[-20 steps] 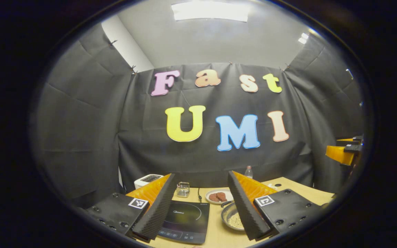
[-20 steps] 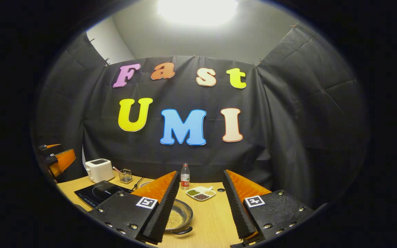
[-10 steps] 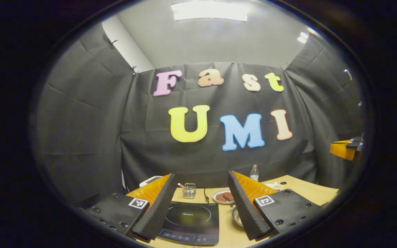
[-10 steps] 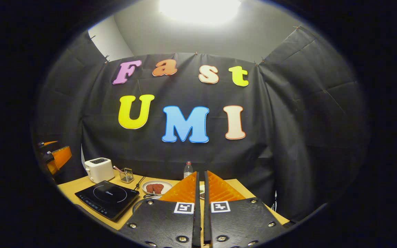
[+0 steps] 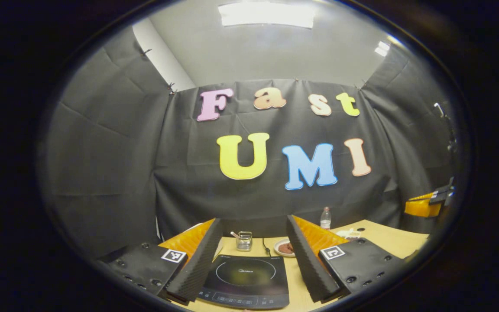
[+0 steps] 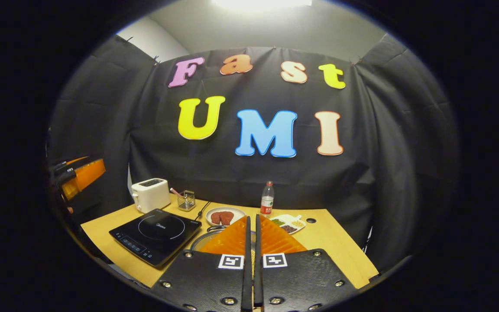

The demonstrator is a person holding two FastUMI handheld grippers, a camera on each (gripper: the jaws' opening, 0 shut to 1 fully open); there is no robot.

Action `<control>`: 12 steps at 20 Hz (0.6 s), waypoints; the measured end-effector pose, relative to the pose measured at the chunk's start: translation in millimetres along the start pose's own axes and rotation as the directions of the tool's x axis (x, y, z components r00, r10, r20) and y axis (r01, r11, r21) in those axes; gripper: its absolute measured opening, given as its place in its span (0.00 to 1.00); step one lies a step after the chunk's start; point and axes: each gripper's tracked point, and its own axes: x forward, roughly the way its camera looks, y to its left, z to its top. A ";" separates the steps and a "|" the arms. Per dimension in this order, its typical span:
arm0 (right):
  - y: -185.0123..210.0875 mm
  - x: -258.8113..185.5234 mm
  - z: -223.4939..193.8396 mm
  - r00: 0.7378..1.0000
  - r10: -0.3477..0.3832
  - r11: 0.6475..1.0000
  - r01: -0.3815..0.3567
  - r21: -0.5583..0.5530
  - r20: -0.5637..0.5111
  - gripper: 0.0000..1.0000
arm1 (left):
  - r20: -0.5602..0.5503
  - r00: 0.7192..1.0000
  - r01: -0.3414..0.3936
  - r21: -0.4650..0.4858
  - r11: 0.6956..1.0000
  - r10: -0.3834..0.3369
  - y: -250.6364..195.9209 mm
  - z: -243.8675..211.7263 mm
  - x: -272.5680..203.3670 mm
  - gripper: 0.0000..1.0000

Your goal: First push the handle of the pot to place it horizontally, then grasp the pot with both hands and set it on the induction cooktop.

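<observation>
The metal pot (image 6: pixel 201 239) stands on the wooden table (image 6: pixel 336 251), right of the black induction cooktop (image 6: pixel 156 234). My right gripper's own fingers hide most of it. I see its left rim and a dark loop handle (image 6: pixel 216 227) at the far side. My right gripper (image 6: pixel 251 217) is shut, nothing held, above and in front of the pot. My left gripper (image 5: pixel 254 220) is open, and the cooktop (image 5: pixel 245 279) lies between and beyond its fingers. Each gripper also appears at the edge of the other view: the left gripper (image 6: pixel 80 175) and the right gripper (image 5: pixel 422 207).
Along the back of the table stand a white toaster (image 6: pixel 150 195), a wire utensil holder (image 6: pixel 186 200), a plate of red pieces (image 6: pixel 225 216), a plastic bottle (image 6: pixel 267 199) and a divided dish of beans (image 6: pixel 289 223). The cooktop's cord (image 5: pixel 267 248) runs to the back.
My right gripper went from open to shut and now looks down more on the table. My left gripper swung left, so the cooktop is centred and the pot has slid behind its right finger.
</observation>
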 end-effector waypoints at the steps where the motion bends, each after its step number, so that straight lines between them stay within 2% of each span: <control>1: 3.2 4.0 -6.7 1.000 0.024 1.000 -0.024 -0.006 -0.021 0.02 | -0.007 1.000 -0.004 0.004 1.000 0.004 -1.0 -3.2 2.7 1.00; 2: 6.5 6.9 -15.7 0.998 0.053 0.999 -0.053 -0.010 -0.044 0.02 | -0.012 1.000 -0.007 0.005 1.000 0.007 -3.7 -4.5 5.4 0.97; 7: 12.9 19.8 -59.4 0.970 0.176 0.983 -0.183 -0.028 -0.165 0.02 | -0.022 0.999 -0.040 0.000 0.999 0.040 -24.6 -8.8 18.0 0.97; 12: 20.7 30.9 -101.7 0.916 0.291 0.951 -0.309 -0.023 -0.278 0.02 | -0.045 0.997 -0.069 0.015 0.997 0.070 -46.8 -14.9 28.4 0.97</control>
